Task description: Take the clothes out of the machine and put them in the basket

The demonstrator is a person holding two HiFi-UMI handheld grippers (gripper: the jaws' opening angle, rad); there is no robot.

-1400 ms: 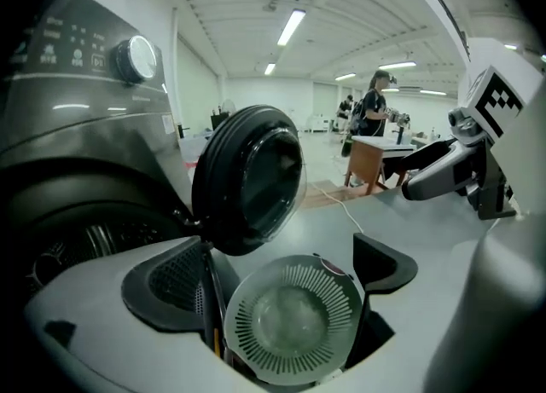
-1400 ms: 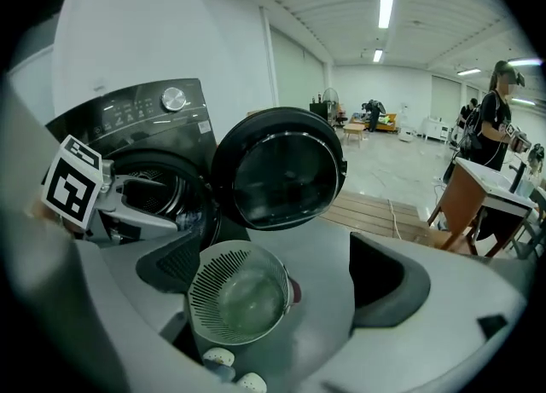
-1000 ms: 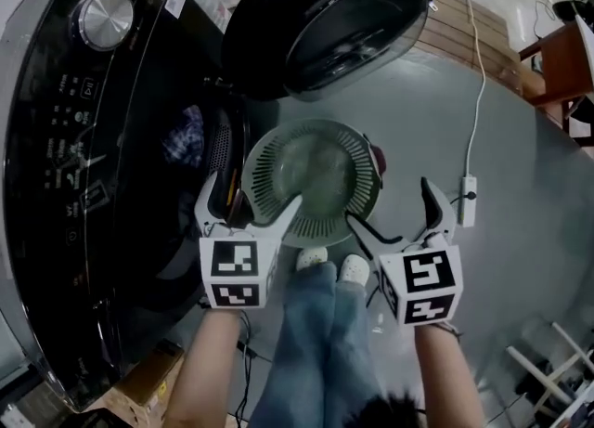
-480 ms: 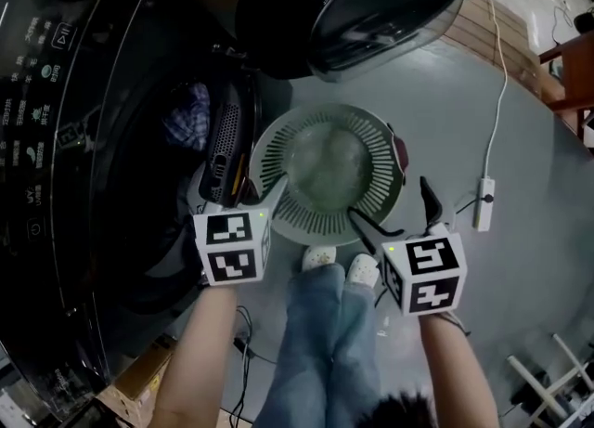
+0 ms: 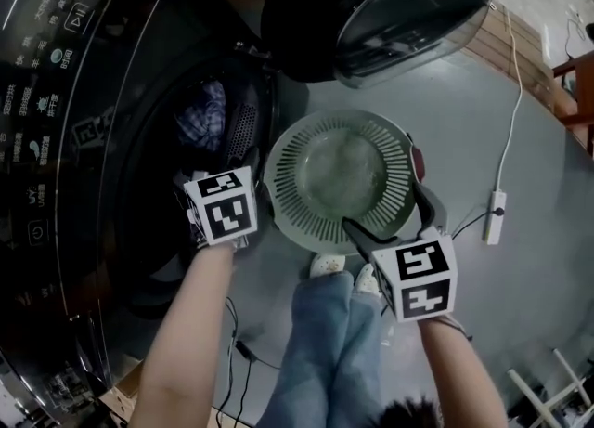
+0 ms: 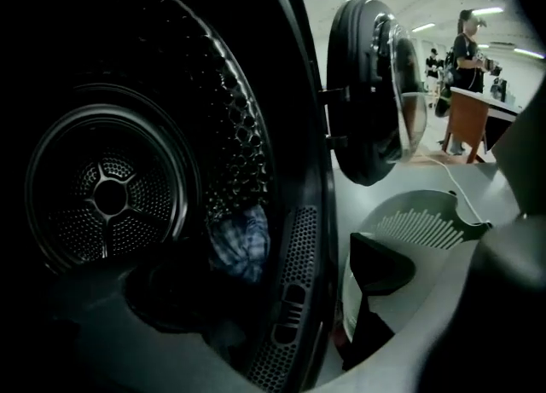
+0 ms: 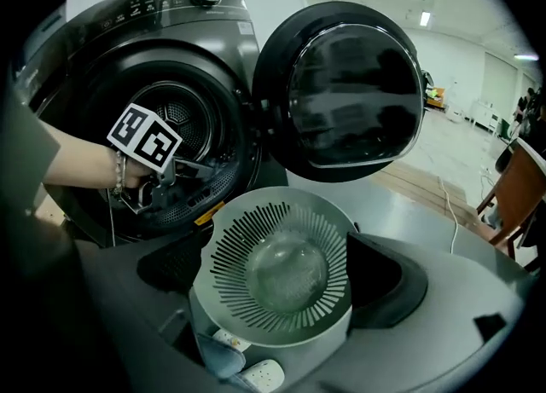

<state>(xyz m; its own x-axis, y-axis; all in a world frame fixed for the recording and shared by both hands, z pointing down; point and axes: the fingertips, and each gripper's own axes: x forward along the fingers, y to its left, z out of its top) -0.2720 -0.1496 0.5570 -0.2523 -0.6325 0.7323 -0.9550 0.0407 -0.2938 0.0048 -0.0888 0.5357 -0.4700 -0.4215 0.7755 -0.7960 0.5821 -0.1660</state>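
Basket, pale green and slotted, is seen in the head view on the floor just in front of the machine, below the swung-open door. Left gripper is held at the rim of the drum opening; right gripper is held over the basket's near edge. Checked blue garment is seen inside the drum, apart from both grippers. Left gripper view: fingers are spread wide with nothing gripped. The garment is seen low in the drum ahead, beyond the fingers and untouched; the perforated drum wall and the door are also in frame. Right gripper view: fingers are parted and empty, and the basket is framed between them from above, with no contact seen. The left gripper is seen there at the drum mouth. Shoes are visible at the basket's near side.
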